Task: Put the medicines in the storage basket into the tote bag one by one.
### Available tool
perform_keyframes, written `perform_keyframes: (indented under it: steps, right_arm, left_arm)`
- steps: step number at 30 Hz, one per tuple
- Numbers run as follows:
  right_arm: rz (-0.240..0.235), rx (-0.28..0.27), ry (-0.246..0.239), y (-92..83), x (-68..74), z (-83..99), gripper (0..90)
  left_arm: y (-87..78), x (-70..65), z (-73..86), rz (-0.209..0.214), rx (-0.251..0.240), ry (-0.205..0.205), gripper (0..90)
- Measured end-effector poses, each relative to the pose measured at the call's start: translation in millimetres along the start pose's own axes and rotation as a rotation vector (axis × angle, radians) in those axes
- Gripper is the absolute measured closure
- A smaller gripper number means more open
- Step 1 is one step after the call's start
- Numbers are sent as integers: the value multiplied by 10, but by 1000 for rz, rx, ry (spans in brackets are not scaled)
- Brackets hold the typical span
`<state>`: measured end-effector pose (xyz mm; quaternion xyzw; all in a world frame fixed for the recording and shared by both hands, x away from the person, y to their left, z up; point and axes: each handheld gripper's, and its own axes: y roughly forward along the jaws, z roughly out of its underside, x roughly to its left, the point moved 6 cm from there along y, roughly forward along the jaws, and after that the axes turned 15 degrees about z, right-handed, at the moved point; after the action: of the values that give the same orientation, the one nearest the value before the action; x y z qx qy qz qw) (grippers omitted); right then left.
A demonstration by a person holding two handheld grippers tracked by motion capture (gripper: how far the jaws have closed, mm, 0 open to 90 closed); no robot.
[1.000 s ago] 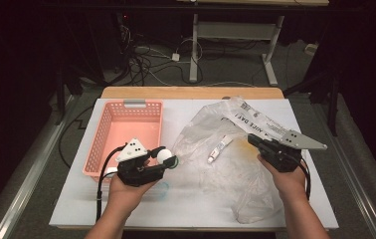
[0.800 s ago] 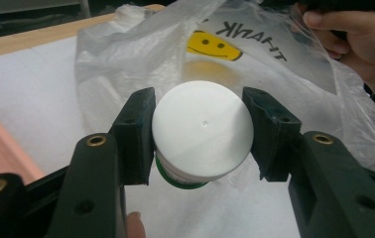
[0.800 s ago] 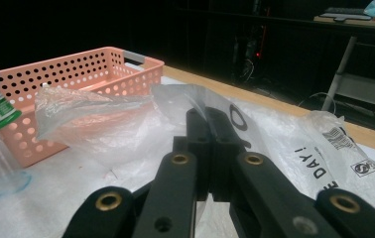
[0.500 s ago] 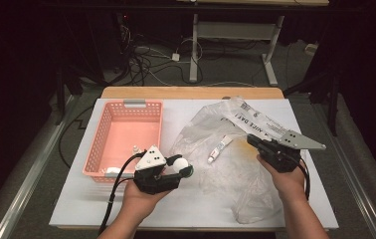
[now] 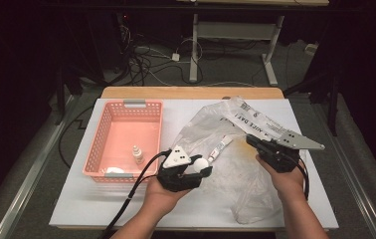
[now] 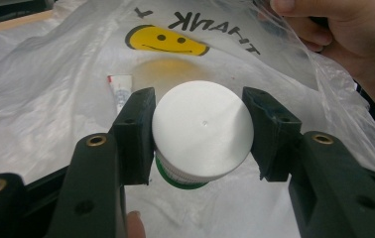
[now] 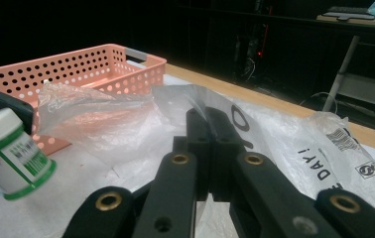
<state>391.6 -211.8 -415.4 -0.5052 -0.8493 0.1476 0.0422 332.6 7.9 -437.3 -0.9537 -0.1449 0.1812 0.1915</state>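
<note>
Left gripper (image 6: 203,134) clamped on white-capped jar (image 6: 203,131), held above clear plastic bag (image 5: 235,174), right of pink basket (image 5: 96,154). Right gripper (image 7: 208,124) pinched shut on bag's raised edge. Small tube (image 5: 220,148) inside bag.

L gripper (image 5: 199,167), w/ white-capped jar (image 6: 203,130) clamped between its jaws, has moved rightward from in front of the pink basket (image 5: 94,152) to the near edge of the clear plastic bag (image 5: 235,149). Basket floor now uncovered: small bottle (image 5: 137,154) & a white item (image 5: 112,171) there. Ahead of the jaws now: bag's smiley print & a small tube (image 6: 120,89).
</note>
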Motion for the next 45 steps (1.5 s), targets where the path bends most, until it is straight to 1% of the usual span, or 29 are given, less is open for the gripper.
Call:
perform_keyframes:
  steps: [6,12,15,20,23,26,29,32,37,40,45]
  right_arm:
    - [0,-4,2,1,4,-8,900]
    - [-1,-6,1,2,5,-12,900]
    - [-2,-6,3,5,3,-10,900]
    - [-2,-6,7,4,0,-12,900]
    - [-2,-7,5,7,3,-12,900]
    - [-4,-6,7,8,6,-11,900]
    - [-5,-5,9,9,-1,-8,900]
    - [-4,-5,13,10,-11,-5,900]
    - [-5,-7,18,4,-19,-6,900]
    - [-5,-8,19,3,-21,-7,900]
    - [-5,-13,16,-2,-27,-14,900]
  left_arm:
    - [223,37,-69,7,3,-1,484]
    - [443,103,-116,-3,17,6,483]
    - [551,155,-133,-14,24,2,483]
    - [711,228,-158,-31,28,7,483]
    - [804,274,-172,-48,32,14,483]
    - [895,339,-181,-65,34,12,483]
    - [993,404,-172,-69,31,8,483]
    - [1093,460,-152,-80,39,6,483]
    - [1218,554,-144,-102,46,-11,483]
    - [1276,602,-135,-107,35,-14,482]
    - [1350,666,-102,-122,43,-19,482]
